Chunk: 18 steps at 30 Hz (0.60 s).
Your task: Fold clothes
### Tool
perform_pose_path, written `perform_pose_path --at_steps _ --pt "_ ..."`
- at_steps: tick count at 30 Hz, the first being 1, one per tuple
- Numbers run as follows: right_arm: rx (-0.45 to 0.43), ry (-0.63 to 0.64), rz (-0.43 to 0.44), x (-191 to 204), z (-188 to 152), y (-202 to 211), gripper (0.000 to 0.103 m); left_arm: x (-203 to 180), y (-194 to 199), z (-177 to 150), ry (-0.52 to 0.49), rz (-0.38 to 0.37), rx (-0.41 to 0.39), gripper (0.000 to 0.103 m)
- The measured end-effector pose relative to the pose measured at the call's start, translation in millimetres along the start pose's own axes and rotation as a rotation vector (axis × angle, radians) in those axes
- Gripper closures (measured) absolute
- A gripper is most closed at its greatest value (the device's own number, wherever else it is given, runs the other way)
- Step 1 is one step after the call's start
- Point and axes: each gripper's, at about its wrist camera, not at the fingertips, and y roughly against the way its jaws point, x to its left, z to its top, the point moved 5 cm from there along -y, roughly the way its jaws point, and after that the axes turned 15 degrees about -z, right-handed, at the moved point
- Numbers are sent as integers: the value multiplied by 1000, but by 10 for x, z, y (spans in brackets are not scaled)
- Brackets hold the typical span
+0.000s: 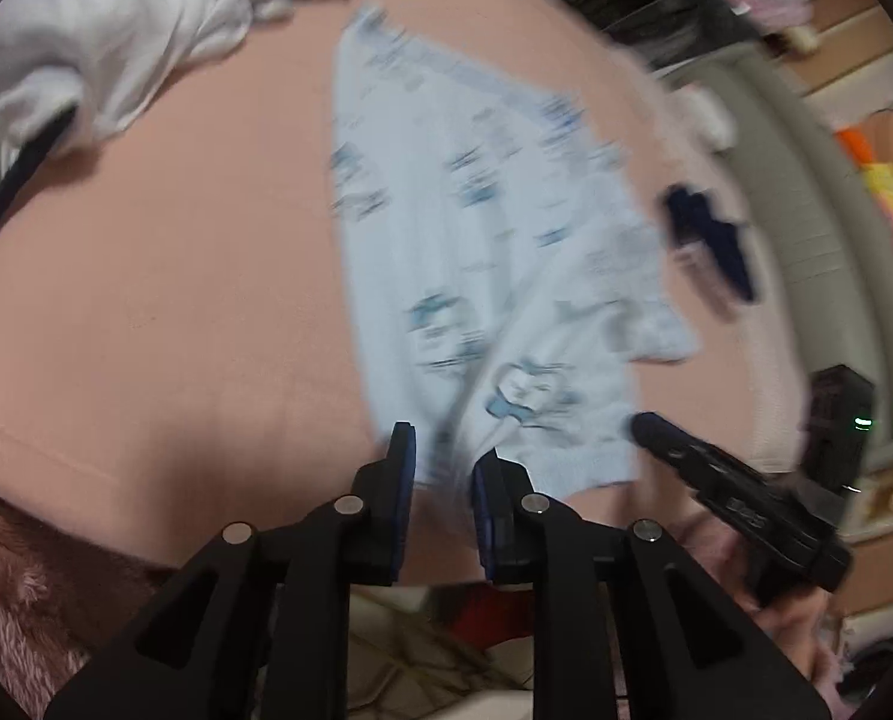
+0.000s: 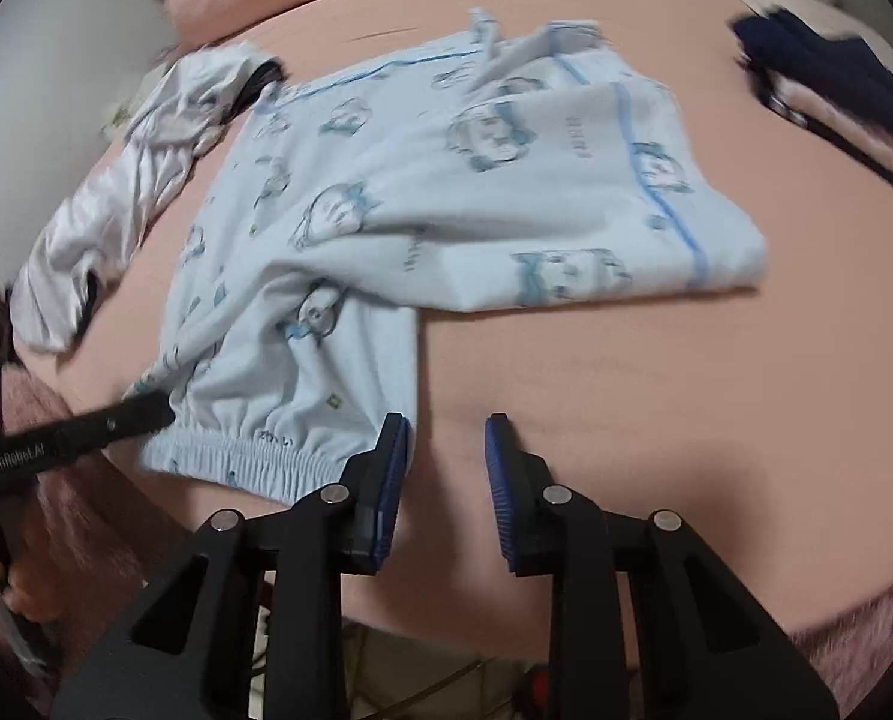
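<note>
I see the light blue printed pyjama bottoms [image 2: 398,180] lying on the pink bed sheet [image 2: 656,390], partly folded: one part is doubled over across the top, and the elastic waistband [image 2: 236,456] faces the near edge of the bed. My left gripper [image 1: 443,468] sits at the waistband edge; the left wrist view shows fabric between its blue pads [image 1: 403,468], but a gap remains, and with the motion blur I cannot tell whether it is clamped. In the right wrist view its tip touches the waistband's left corner. My right gripper [image 2: 446,450] hovers with jaws spread, its left pad just beside the waistband's right corner and nothing between the fingers but bare sheet. A crumpled white garment [image 2: 122,180] lies just left of the pyjamas, touching their far corner. A dark navy garment [image 2: 836,72] lies well apart at far right. The left wrist view is heavily blurred.
</note>
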Motion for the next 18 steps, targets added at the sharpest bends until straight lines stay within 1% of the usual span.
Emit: perform_pose_path --at_steps 1,3,4,5,6,7,9,10,11,12,13,14,15,17,18 --pt "-25 -9 9 -9 18 81 77 -102 40 3 -44 -2 -15 84" --pt "-78 -5 44 67 65 192 77 -284 13 18 -140 21 -21 84" --pt "-97 1 69 128 91 226 77 -349 -60 25 -188 37 -3 84" --pt "-95 17 73 203 101 211 77 -352 -138 23 -220 71 24 84" --pt "-73 49 51 287 91 137 77 -352 -215 22 -251 107 50 84" --pt "-49 82 26 372 79 56 77 -321 -199 28 -243 120 50 84" --pt "-11 120 -29 413 12 -102 78 -254 -158 41 -222 144 46 81" --pt "-11 121 -29 391 -11 -121 78 -221 -137 47 -212 156 44 81" --pt "-14 120 -25 365 -33 -130 78 -188 -117 54 -202 168 42 81" --pt "-12 107 -20 309 -35 -118 75 -155 -96 60 -191 180 40 80" --pt "-9 91 -16 248 -34 -101 70 -122 -75 66 -181 192 38 76" --pt "-7 76 -11 187 -33 -85 68 -90 -54 72 -171 204 36 72" --pt "-4 61 -7 127 -32 -69 68 -57 -34 78 -160 216 34 72" --pt "-11 -5 65 115 -2 -42 69 9 8 90 -140 240 31 72" --pt "-31 -11 76 127 25 -6 69 -83 14 108 -174 240 13 74"
